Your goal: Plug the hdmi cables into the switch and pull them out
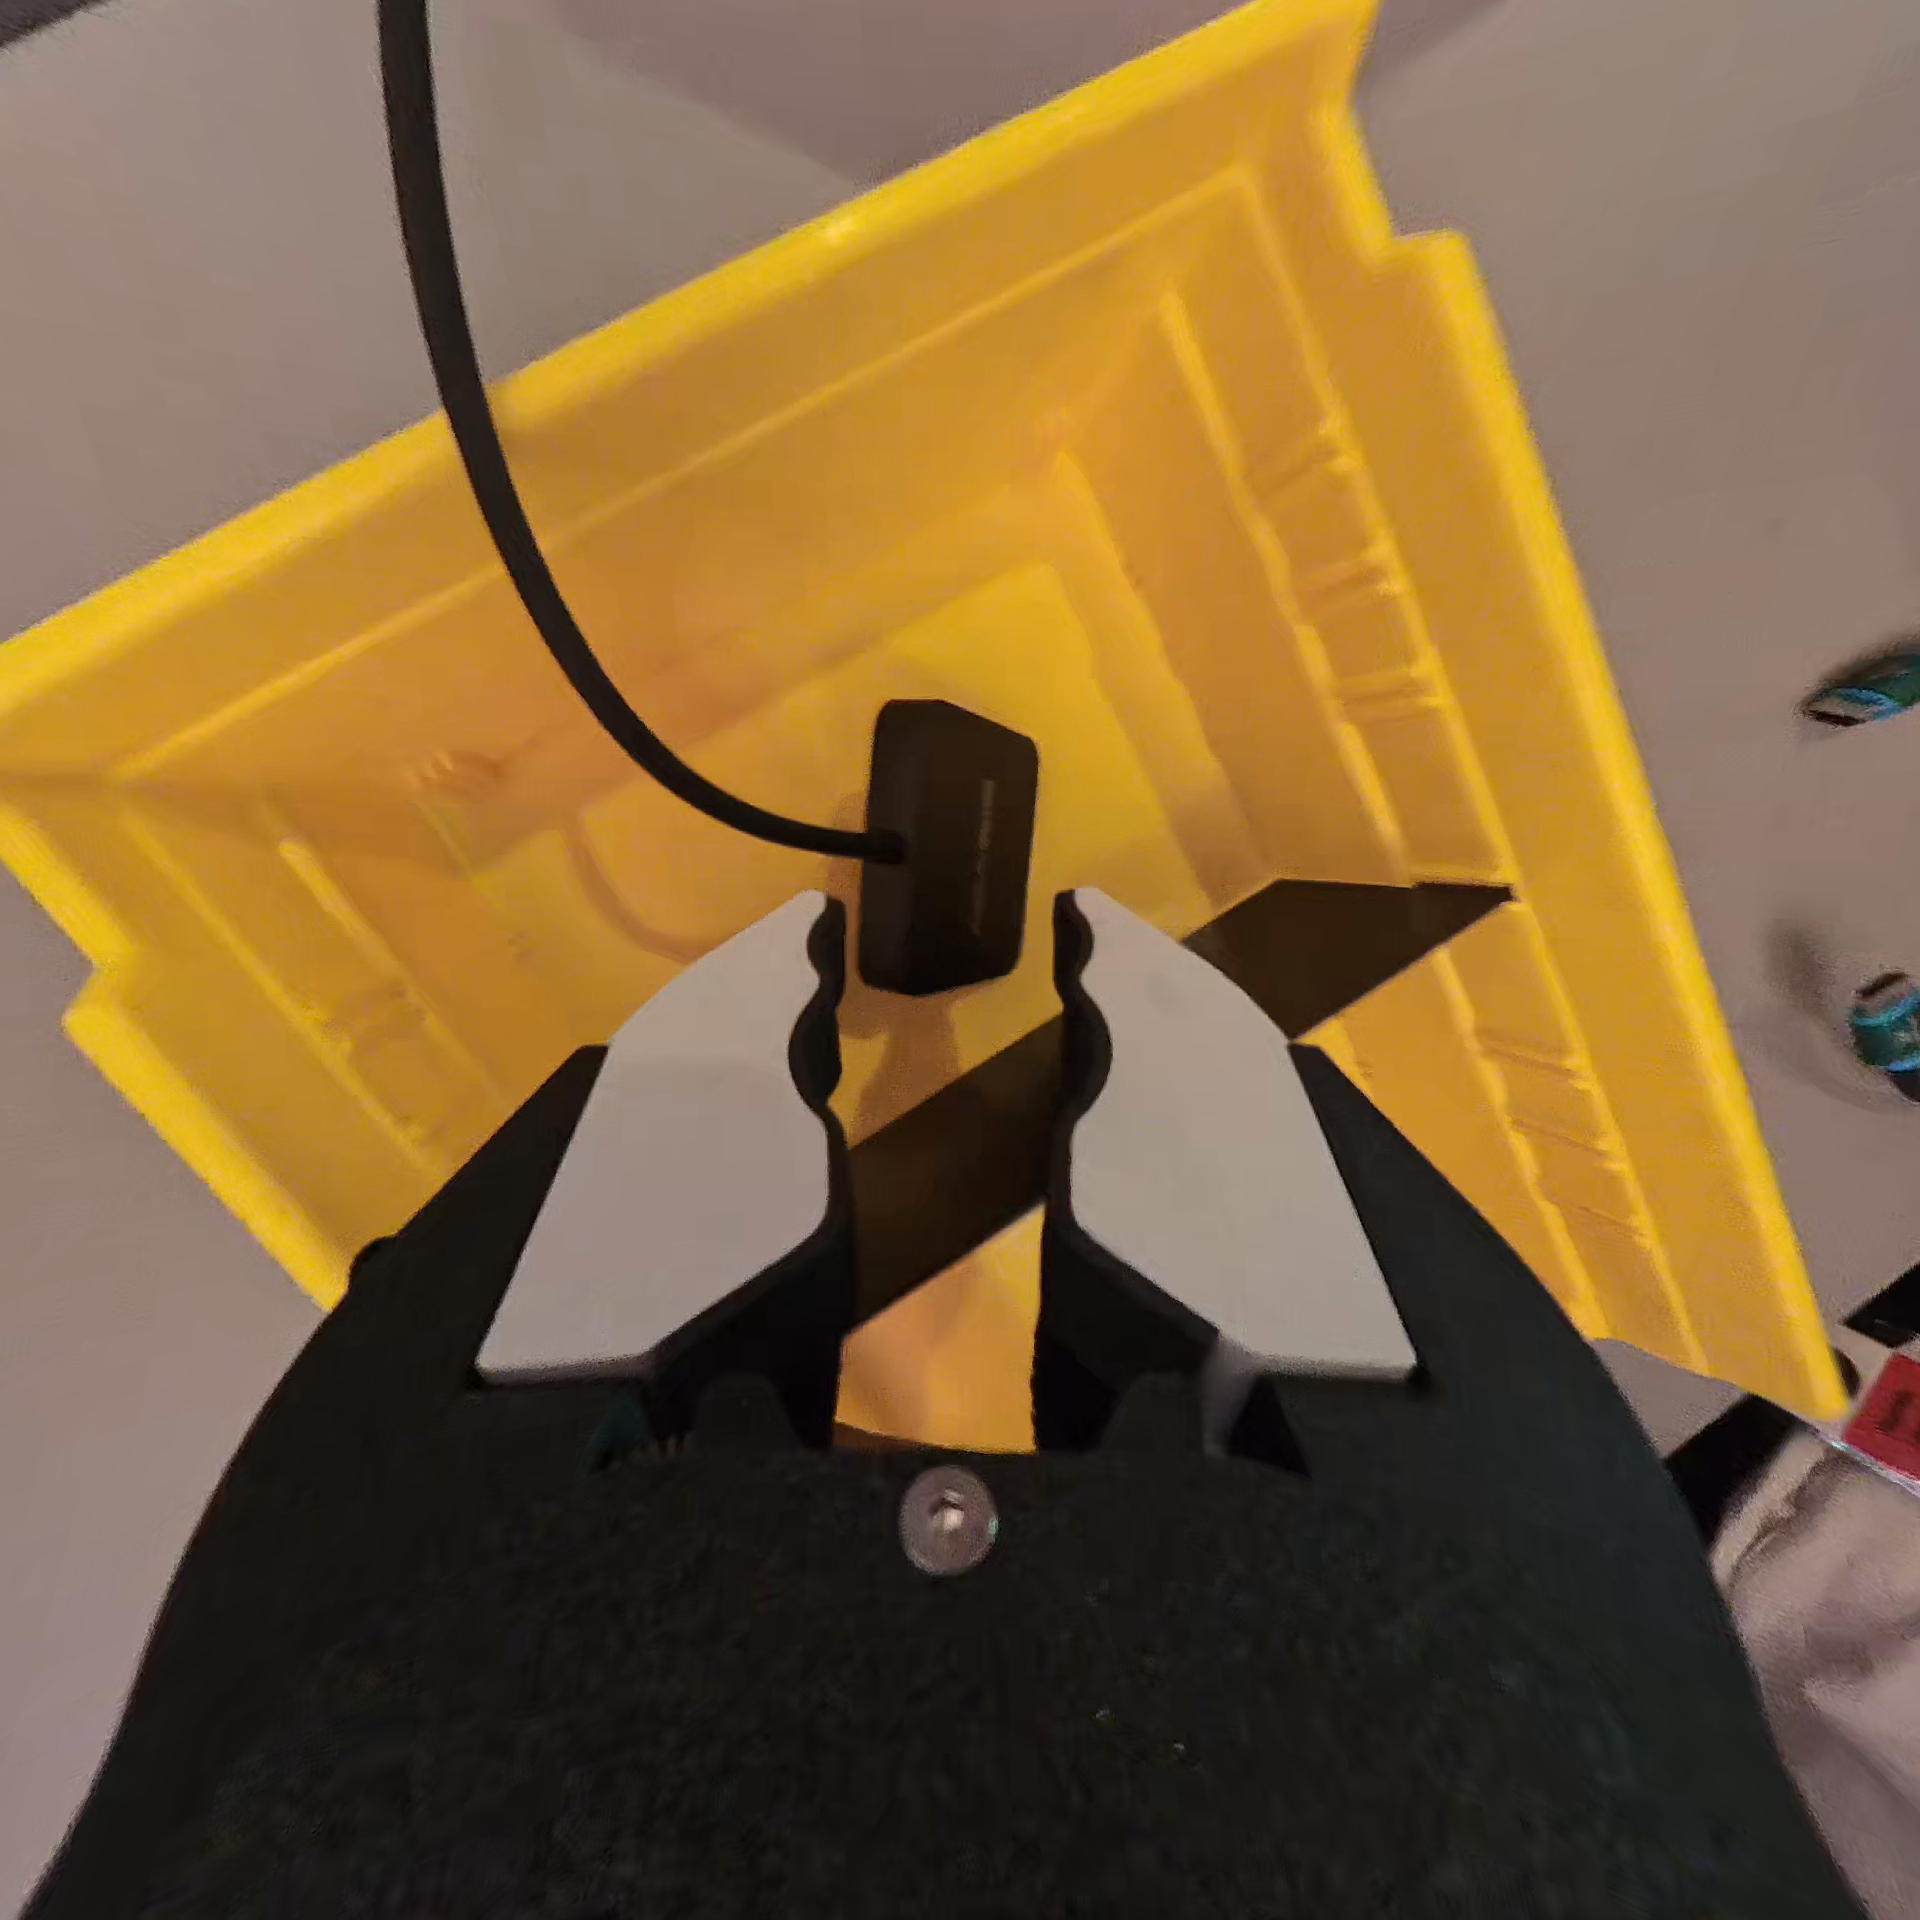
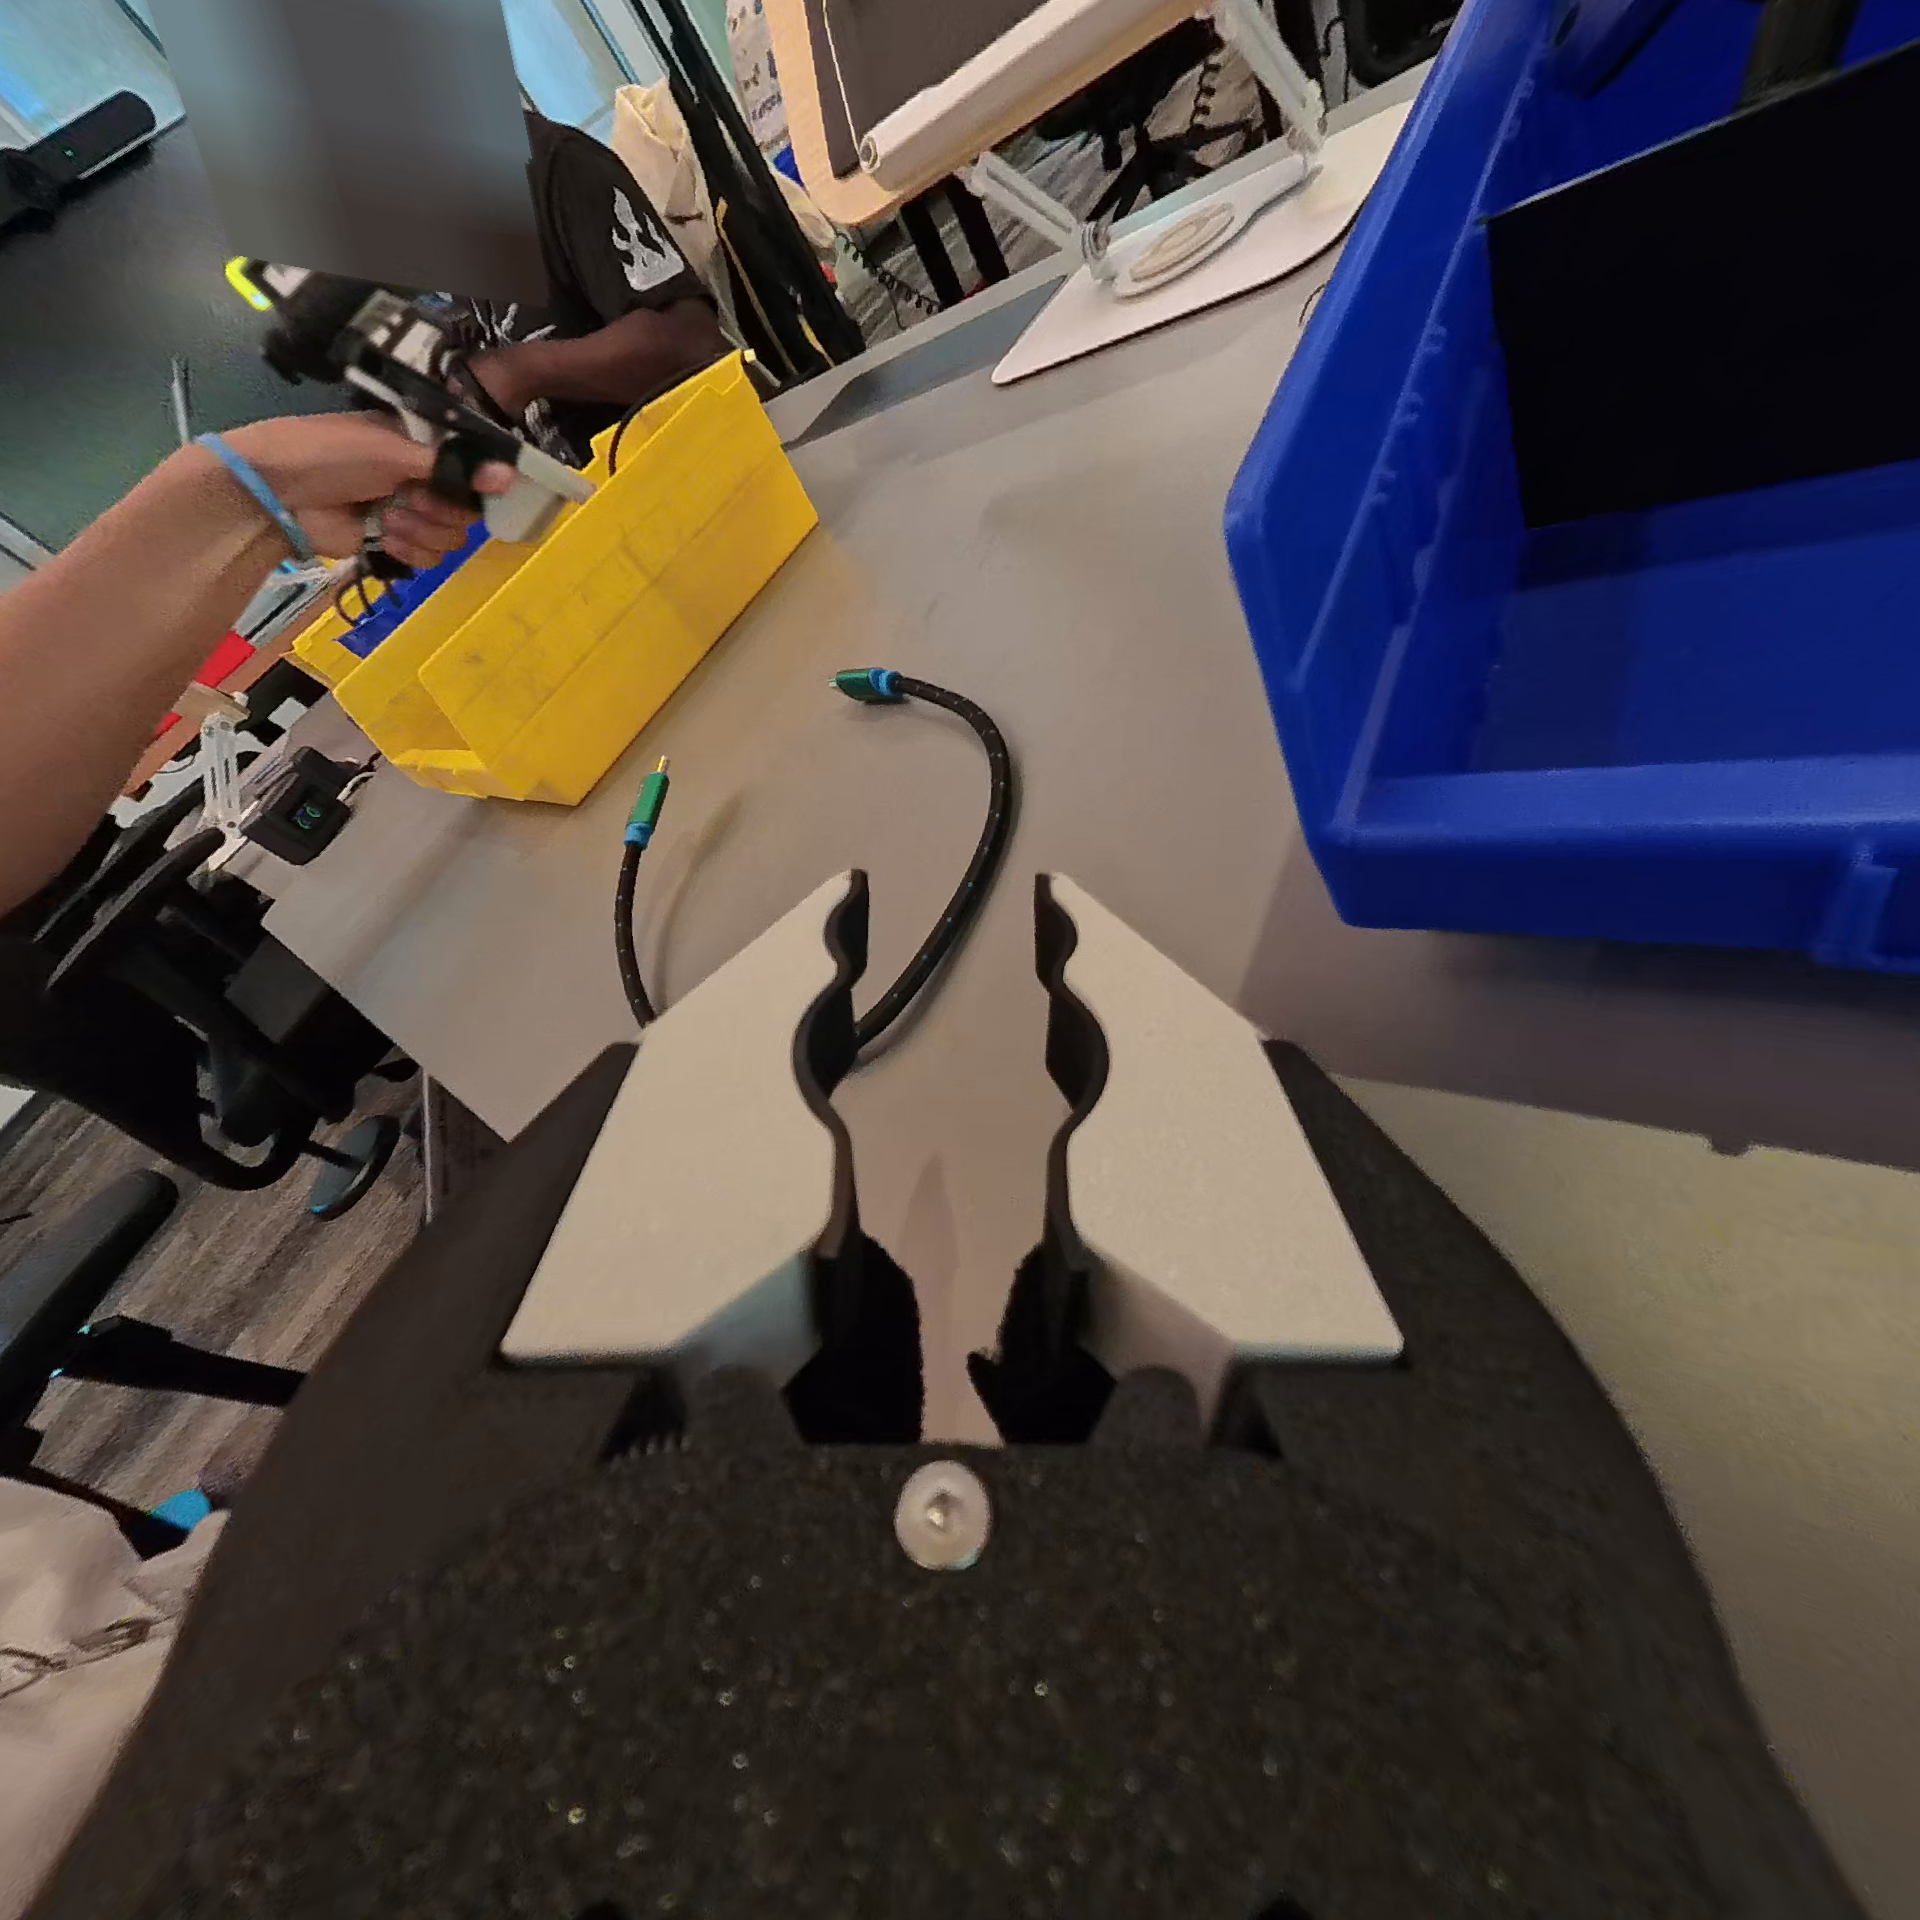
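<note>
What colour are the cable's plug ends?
Green with blue collars on the cable; right wrist view shows them best.

Yellow bin (image 1: 1039, 499) ran off frame at top and left in the left wrist view. Thin black cord (image 1: 436, 312) left frame at top; far end unseen. Braided cable (image 2: 977, 831) passed behind right gripper's (image 2: 945, 894) finger; middle hidden. Blue bin (image 2: 1455, 623) cropped right. Connector ends motion-blurred.

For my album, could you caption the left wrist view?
Open left tool hovers over a small black switch lying in a yellow bin.
</note>
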`<state>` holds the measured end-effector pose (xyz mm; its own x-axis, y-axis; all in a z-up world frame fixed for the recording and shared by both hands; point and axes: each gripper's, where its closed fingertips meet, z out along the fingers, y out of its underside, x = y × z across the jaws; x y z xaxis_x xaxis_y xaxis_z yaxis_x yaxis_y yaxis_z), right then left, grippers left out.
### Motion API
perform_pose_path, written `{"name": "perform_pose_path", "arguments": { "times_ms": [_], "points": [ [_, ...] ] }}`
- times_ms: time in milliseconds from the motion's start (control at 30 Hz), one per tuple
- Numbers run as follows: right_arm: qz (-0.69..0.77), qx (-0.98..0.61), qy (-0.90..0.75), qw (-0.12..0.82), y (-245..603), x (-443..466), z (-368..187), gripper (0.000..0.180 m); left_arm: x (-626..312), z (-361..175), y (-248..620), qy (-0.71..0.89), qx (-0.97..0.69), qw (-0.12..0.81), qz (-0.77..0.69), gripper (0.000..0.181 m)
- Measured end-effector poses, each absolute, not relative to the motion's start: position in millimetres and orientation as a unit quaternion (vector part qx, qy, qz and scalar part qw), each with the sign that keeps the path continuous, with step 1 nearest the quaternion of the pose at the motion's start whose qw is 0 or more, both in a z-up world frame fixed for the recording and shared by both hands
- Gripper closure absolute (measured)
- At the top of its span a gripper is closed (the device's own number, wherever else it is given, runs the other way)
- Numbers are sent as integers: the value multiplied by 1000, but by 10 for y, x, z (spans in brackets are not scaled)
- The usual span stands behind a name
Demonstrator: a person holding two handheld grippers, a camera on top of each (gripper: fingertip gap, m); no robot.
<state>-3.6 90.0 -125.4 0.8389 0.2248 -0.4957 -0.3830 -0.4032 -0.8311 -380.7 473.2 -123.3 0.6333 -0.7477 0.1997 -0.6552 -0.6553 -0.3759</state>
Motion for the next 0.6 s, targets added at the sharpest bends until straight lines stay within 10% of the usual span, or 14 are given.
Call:
{"name": "perform_pose_path", "arguments": {
  "times_ms": [333,600],
  "points": [
    [296,-792,36,532,918,-164,-1278,148,-3745,-1497,4650,327,-917,53,-223,163],
    [258,-786,-17,561,1025,-315,-1139,148,-3598,-556,4612,216,-857,158,-440,167]
  ]
}}
